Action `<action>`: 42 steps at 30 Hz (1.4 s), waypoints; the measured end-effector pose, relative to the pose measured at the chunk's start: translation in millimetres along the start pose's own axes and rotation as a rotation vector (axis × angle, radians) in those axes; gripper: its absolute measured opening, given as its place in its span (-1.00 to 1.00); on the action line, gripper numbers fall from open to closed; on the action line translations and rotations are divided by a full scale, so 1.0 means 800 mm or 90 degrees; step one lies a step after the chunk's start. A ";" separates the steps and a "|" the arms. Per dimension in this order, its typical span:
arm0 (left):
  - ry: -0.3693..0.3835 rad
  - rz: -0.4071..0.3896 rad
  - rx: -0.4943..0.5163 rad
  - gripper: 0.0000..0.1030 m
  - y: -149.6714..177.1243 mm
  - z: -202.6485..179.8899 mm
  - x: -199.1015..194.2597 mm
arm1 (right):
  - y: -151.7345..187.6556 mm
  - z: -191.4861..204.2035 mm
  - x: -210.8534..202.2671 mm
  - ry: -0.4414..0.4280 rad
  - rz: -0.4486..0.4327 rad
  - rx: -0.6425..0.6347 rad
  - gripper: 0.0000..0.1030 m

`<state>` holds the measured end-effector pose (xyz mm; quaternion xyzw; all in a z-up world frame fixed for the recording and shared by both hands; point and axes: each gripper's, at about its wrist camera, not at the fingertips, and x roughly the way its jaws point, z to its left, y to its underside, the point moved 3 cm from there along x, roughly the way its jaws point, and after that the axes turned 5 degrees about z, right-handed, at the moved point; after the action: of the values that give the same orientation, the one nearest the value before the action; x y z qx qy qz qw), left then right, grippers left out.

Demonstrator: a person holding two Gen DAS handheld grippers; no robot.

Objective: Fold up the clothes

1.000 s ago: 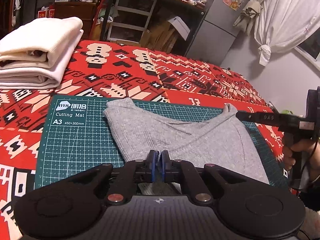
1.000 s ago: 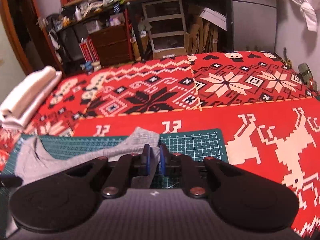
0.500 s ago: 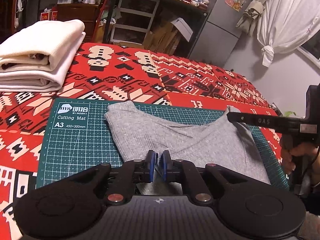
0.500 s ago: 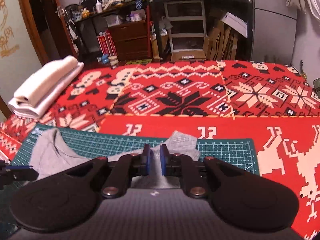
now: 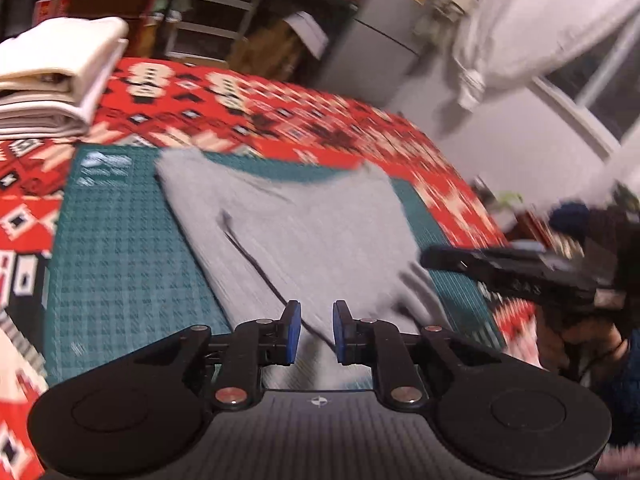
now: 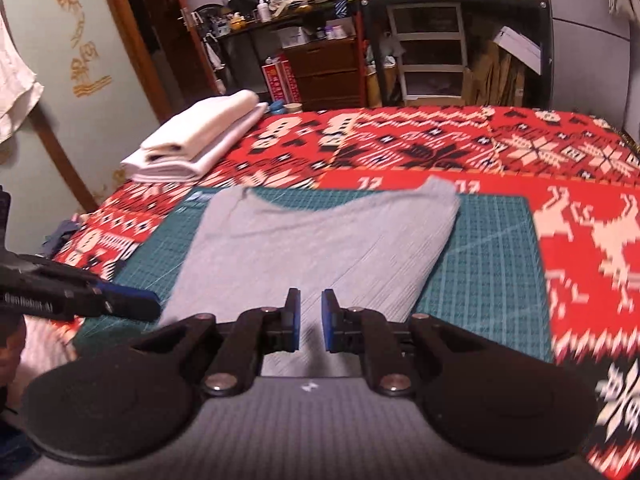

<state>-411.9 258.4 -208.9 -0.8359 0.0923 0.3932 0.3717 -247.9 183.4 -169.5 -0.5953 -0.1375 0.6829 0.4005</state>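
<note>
Both grippers are now seen with their blue pads parted and nothing between them, whereas half a second ago each was closed on gray fabric. The left gripper point(image 5: 313, 331) shows a modest gap between its pads, through which only cloth lying below is seen; the right gripper point(image 6: 311, 320) shows a similar, slightly narrower gap, likewise empty. Compared with the earlier frames, the gray garment point(image 6: 320, 240) is laid out flatter and more squarely, and its near edge is no longer held up.

The garment is spread on the green cutting mat point(image 6: 492, 248), which rests on the red patterned blanket point(image 6: 420, 140). In the right wrist view its far edge is curved like a neckline between two raised corners, and the sides are roughly straight. In the left wrist view, which is heavily blurred, a dark diagonal crease or overlapping edge is seen running across the cloth toward the near side.

A stack of folded white cloth point(image 6: 196, 144) is set on the blanket near the far left corner of the mat, well apart from the garment.

As judged from this, one fold appears to be laid and released. Further folding into a compact bundle, and perhaps placing with the stack, is judged to remain.
</note>
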 end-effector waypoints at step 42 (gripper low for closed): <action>-0.117 0.059 0.152 -0.97 0.038 -0.047 0.042 | 0.015 0.036 0.016 -0.023 0.010 -0.042 -0.78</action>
<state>-380.8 215.4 -234.5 -0.7409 0.1423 0.4712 0.4569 -278.9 193.3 -179.0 -0.5971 -0.1623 0.6917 0.3725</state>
